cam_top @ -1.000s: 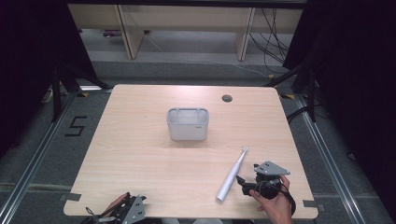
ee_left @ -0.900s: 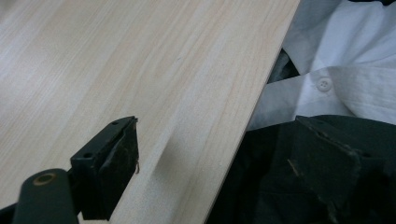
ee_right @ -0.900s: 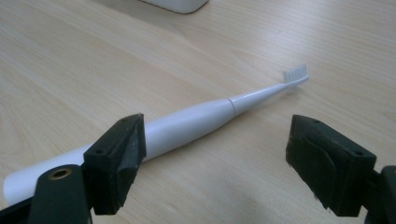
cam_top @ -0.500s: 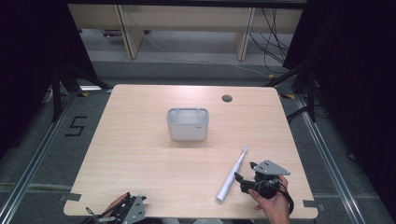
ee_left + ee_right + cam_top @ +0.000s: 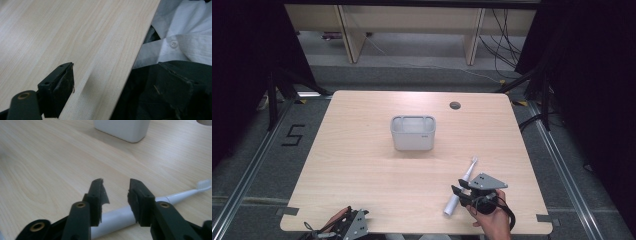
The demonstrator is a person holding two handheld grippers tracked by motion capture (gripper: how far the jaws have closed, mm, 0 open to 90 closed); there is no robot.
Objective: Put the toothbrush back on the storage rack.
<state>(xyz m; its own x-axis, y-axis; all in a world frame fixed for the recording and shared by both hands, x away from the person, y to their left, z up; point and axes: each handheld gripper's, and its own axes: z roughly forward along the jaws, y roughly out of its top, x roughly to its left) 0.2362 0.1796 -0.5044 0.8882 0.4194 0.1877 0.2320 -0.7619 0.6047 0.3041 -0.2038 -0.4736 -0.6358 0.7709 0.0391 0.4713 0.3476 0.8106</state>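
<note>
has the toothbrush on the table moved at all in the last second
No. In the high view the toothbrush lies at the same slant, its head pointing toward the grey holder, with the right hand-held gripper over its handle.

A light wooden table [image 5: 362, 165] is seen with a round hole [image 5: 455, 105] near its far edge. Grey floor [image 5: 257, 155] bears a painted number 5 [image 5: 293, 135]. Cables [image 5: 504, 35] are noted beyond.

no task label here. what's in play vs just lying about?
Likely in play:
electric toothbrush, lying flat
right claw, open, over its handle
grey holder, upright

Lying about:
left claw, open at the table edge
cable hole
</note>
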